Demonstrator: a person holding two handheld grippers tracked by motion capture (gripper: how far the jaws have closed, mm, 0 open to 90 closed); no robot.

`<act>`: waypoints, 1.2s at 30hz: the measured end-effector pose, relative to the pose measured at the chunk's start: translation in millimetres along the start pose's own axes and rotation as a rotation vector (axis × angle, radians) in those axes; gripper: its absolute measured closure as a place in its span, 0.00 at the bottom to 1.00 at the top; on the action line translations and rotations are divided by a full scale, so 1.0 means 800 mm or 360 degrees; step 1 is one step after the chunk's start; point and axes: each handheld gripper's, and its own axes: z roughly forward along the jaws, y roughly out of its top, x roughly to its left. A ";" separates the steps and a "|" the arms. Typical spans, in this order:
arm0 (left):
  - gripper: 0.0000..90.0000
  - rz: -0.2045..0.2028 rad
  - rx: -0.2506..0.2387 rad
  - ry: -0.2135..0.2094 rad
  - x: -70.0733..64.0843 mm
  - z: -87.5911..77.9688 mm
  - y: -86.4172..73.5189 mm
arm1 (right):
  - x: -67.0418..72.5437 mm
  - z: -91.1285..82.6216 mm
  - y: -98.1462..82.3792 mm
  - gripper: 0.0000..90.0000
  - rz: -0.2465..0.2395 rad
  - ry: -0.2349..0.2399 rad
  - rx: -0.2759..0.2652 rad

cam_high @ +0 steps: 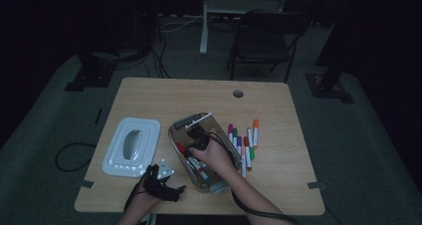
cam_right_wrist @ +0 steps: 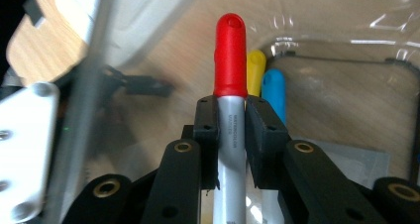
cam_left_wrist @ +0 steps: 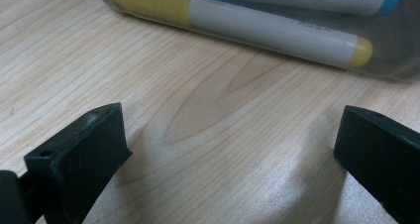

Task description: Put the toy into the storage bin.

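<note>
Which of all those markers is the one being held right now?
The red-capped marker, clamped between the right gripper's jaws inside the clear box; the yellow and blue ones lie loose beyond it.

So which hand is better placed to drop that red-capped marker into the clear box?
The right. The right gripper is already shut on the red-capped marker, inside the clear box. The left gripper rests open on the table outside the box, holding nothing.
</note>
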 end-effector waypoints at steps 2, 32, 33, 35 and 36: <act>0.01 0.0000 0.0001 0.0000 0.000 0.000 0.000 | -0.001 0.005 0.000 0.85 0.0002 -0.0013 0.0021; 0.01 0.0001 0.0005 -0.0002 0.000 0.000 0.000 | -0.031 -0.084 -0.019 0.68 -0.0064 -0.0021 -0.0199; 0.01 0.0001 0.0004 -0.0002 0.000 0.000 0.000 | -0.034 -0.095 -0.022 0.68 -0.0061 -0.0019 -0.0229; 0.01 0.0001 0.0003 0.0000 0.000 0.000 0.000 | -0.043 -0.114 -0.027 0.66 -0.0050 -0.0026 -0.0297; 0.01 0.0001 0.0003 0.0000 0.000 0.000 0.000 | -0.049 -0.123 -0.030 0.66 -0.0043 -0.0035 -0.0329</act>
